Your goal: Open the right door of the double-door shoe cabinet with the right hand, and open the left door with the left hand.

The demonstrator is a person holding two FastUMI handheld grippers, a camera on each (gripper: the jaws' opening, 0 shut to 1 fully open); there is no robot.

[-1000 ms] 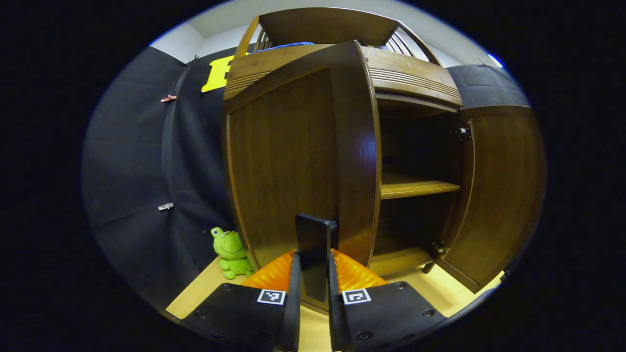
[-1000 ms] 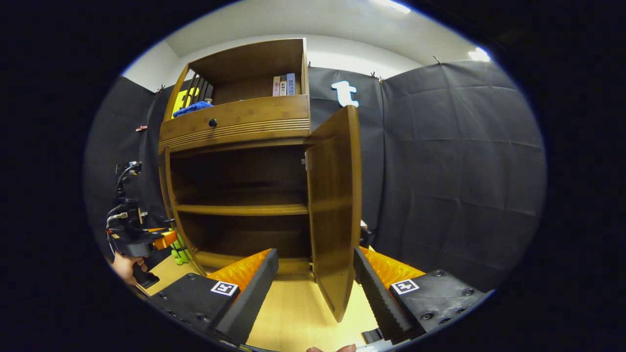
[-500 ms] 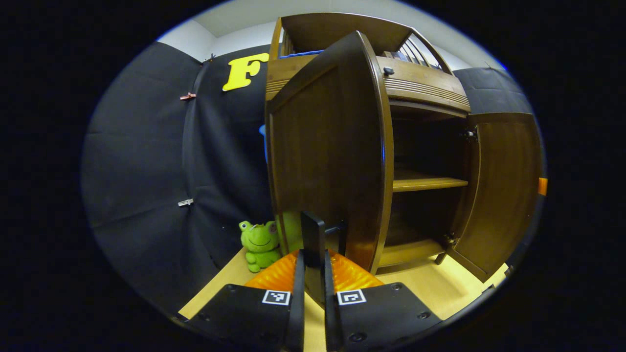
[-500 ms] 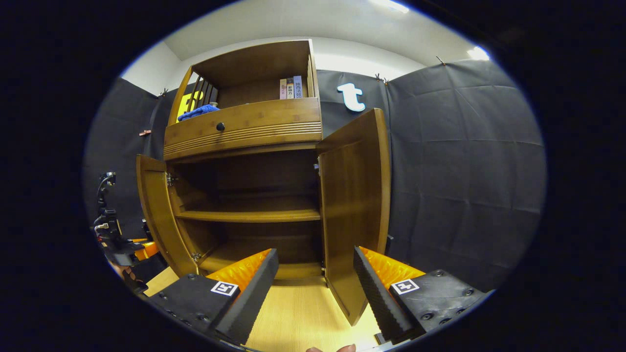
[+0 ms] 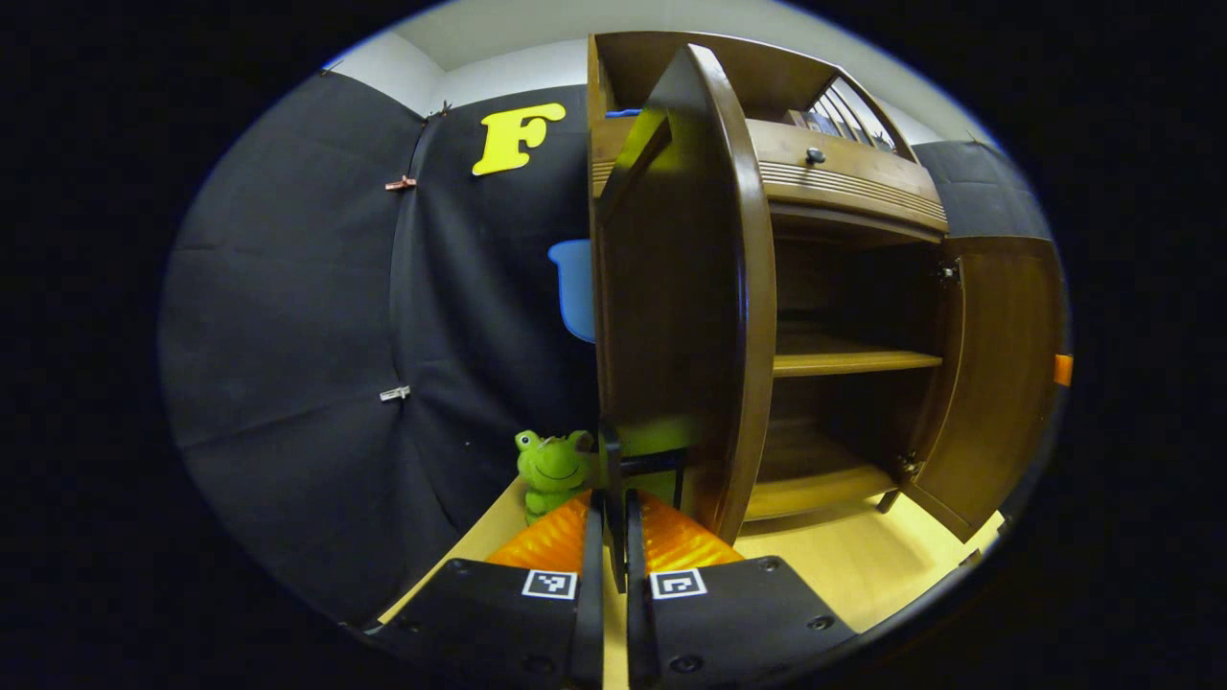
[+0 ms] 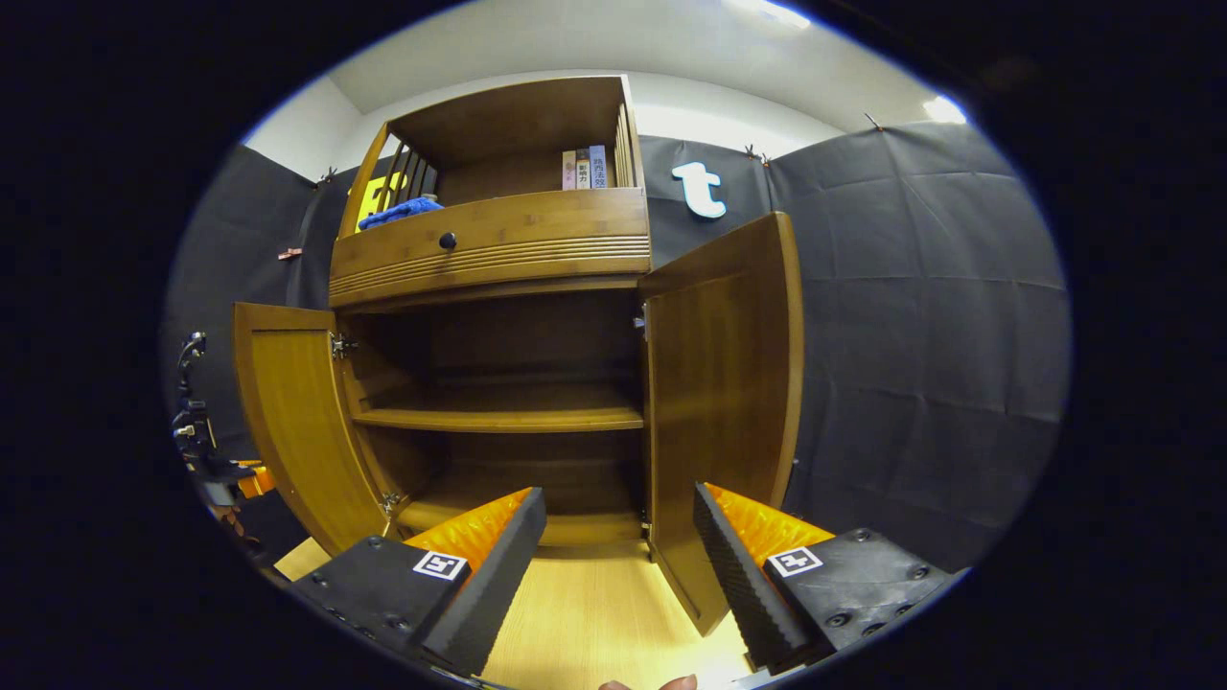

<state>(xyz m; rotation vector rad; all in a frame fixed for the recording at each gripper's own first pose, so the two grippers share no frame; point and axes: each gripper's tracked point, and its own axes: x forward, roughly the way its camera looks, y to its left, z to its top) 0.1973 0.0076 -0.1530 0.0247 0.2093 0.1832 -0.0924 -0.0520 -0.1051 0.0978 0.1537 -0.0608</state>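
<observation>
on left door (image 5: 685,287) handle (image 5: 613,470), left gripper (image 5: 612,537) pinches; right gripper (image 6: 618,537) gapes.

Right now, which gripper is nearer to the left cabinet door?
Left. The left gripper is closed on the handle at the left door's lower edge. The right gripper is open, away from the cabinet front, with the left door off to its side.

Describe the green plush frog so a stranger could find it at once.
Start at the brown wooden double-door shoe cabinet. On the light wooden floor beside its open left door, against the black cloth wall, sits the small green plush frog, the only bright green soft toy there.
</observation>
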